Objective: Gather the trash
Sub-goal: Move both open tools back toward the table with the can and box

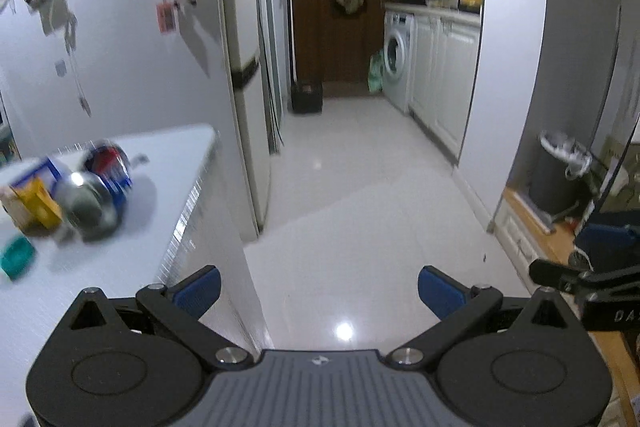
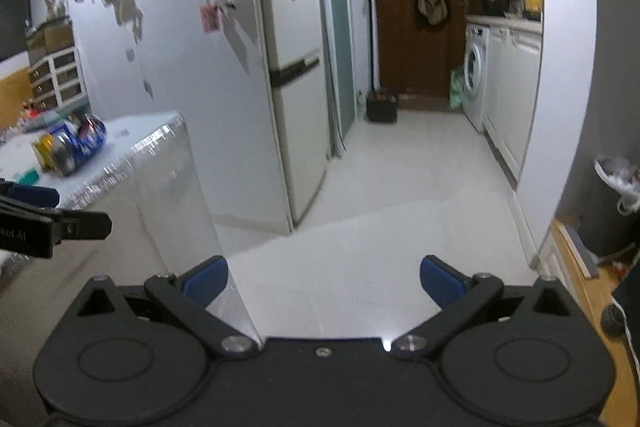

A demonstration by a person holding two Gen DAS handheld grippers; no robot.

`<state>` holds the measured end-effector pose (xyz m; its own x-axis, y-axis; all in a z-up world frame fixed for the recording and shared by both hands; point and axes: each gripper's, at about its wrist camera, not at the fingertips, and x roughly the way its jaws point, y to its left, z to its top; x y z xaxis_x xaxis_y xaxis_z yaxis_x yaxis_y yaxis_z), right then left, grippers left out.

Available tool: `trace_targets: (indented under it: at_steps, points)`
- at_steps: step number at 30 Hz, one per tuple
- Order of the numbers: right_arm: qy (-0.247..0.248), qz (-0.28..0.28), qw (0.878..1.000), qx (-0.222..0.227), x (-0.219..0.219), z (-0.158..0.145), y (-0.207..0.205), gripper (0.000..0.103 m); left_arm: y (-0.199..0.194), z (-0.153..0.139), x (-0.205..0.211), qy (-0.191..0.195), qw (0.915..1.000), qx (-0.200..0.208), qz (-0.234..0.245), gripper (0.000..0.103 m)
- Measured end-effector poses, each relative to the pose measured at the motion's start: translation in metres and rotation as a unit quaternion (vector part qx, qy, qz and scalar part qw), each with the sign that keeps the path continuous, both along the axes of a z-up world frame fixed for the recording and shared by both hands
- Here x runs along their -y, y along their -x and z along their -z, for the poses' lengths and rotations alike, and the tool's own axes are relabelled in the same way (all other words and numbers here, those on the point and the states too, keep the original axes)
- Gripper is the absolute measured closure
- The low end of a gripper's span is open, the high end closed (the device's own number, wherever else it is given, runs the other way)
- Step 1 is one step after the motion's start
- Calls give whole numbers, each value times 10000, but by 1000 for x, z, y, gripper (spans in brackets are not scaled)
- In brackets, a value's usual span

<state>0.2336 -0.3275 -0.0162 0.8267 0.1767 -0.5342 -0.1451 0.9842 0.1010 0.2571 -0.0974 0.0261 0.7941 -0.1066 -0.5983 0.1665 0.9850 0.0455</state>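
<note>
Blurred trash lies on a white table (image 1: 168, 155): two crushed cans (image 1: 100, 187), a yellow carton (image 1: 36, 205), a blue-and-white box (image 1: 38, 169) and a teal scrap (image 1: 16, 259). The same pile (image 2: 70, 143) shows far left in the right wrist view, on the table (image 2: 140, 135). My left gripper (image 1: 319, 293) is open and empty, held over the floor just right of the table's edge. My right gripper (image 2: 324, 285) is open and empty too, farther right. A dark bin with a white liner (image 1: 560, 175) stands at the right, and this bin (image 2: 616, 203) shows again in the right wrist view.
A fridge (image 1: 244, 67) stands past the table. The white tiled floor (image 1: 360, 167) runs to a brown door (image 1: 340, 7), with a washing machine (image 1: 398, 55) and white cabinets on the right. A wooden ledge (image 1: 548, 239) edges the right side.
</note>
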Motion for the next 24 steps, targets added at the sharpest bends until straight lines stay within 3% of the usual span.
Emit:
trace_targets:
  at_steps: [12,24]
  points:
    - [-285,-372,9961,750,-51,-42,8,0,24,-65,-50,-72,9949,977,-247,0]
    - [-431,-807,9886,1196,-111,-64,-5,0,11,-73,-124,-117,9882,1398,-616,0]
